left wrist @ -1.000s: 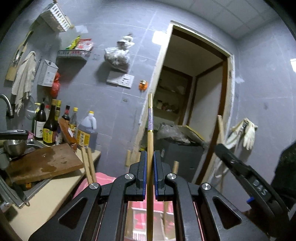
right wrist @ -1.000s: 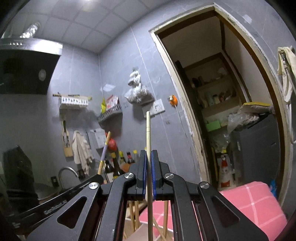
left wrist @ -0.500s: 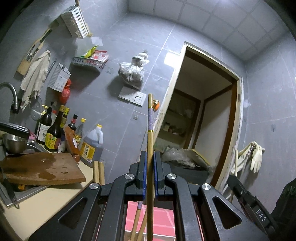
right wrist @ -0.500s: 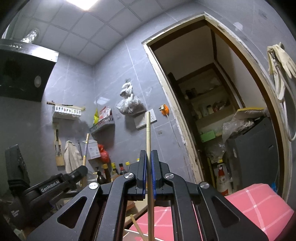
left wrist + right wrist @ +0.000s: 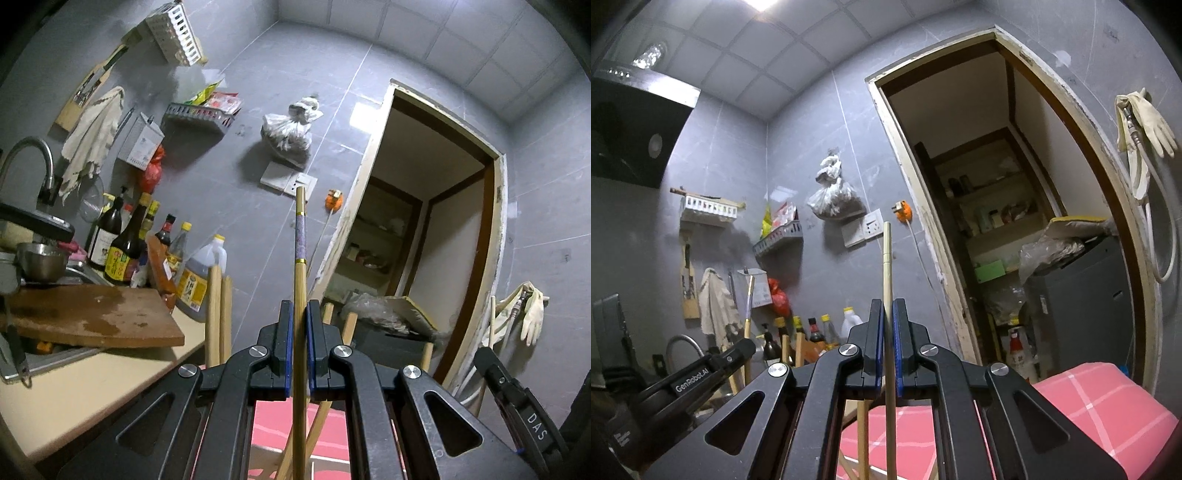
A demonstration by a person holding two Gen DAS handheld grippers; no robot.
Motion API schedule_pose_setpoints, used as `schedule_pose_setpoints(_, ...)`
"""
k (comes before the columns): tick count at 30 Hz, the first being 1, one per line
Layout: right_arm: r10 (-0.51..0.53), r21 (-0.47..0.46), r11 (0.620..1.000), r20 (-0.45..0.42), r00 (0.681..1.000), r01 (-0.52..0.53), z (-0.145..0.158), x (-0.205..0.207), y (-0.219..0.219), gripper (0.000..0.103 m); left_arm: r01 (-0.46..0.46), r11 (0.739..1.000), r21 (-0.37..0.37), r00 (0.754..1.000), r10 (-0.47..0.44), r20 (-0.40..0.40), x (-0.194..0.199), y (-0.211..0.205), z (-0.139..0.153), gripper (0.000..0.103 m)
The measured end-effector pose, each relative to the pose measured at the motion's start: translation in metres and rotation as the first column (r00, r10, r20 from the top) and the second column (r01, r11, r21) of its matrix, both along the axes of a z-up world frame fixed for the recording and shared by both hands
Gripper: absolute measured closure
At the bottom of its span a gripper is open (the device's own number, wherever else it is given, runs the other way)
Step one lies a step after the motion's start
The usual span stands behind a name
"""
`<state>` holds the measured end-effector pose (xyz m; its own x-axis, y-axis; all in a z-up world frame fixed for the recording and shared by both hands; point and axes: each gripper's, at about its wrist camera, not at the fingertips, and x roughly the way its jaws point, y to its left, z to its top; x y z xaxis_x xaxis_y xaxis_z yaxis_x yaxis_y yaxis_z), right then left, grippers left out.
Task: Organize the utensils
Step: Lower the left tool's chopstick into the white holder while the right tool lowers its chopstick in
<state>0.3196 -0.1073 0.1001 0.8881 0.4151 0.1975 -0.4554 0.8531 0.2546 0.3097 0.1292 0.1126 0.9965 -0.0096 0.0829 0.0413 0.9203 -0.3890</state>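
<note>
Wall: grey tiles.
Doorway (image 5: pixel 436 236): at 3 o'clock, open, shelves inside.
Plastic bag (image 5: pixel 288 131): hangs on the wall at 12 o'clock.
Bottles (image 5: pixel 125 251): at 9 o'clock, standing close together.
Cutting board (image 5: pixel 92 317): brown, wet, at 8 o'clock.
Tap (image 5: pixel 26 162): at 10 o'clock.
Rubber glove (image 5: pixel 1145 122): hangs at 2 o'clock.
Pink cloth (image 5: pixel 1100 402): at 5 o'clock.

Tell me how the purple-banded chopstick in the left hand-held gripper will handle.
The purple-banded chopstick looks stiff: it stands straight above the left hand-held gripper. It's slender, so probably light. Pinched at one spot, it may pivot or slip if bumped.
</note>
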Motion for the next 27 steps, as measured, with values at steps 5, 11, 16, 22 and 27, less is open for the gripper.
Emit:
schedule_pose_setpoints(5, -0.006, -0.027, 1.0, -0.005, 1.0, 0.006, -0.007, 0.0, 0.005, 0.1, -0.001, 1.0, 0.008, 1.0, 0.001, -0.019, 0.001, -0.005, -0.007, 0.098)
schedule_pose_setpoints(11, -0.006, -0.051, 0.999, -0.004, 1.0, 0.006, -0.011, -0.002, 0.01, 0.1, 0.008, 0.998, 0.056, 0.999, -0.005, -0.046, 0.001, -0.017, -0.016, 0.098)
schedule_pose_setpoints(16, 0.002, -0.065, 0.998, 0.001, 1.0, -0.002, -0.012, -0.005, 0.012, 0.1, 0.016, 0.997, 0.08, 0.998, -0.012, -0.059, 0.0, -0.024, -0.02, 0.098)
schedule_pose_setpoints(22, 0.008, -0.085, 0.996, -0.007, 1.0, -0.009, -0.014, -0.006, 0.014, 0.099, 0.046, 0.996, 0.074, 0.995, -0.038, -0.095, -0.005, -0.025, -0.025, 0.098)
schedule_pose_setpoints(27, 0.009, -0.091, 0.996, -0.007, 1.0, -0.01, -0.014, -0.008, 0.014, 0.098, 0.072, 0.994, 0.077, 0.99, -0.062, -0.126, -0.007, -0.027, -0.027, 0.096)
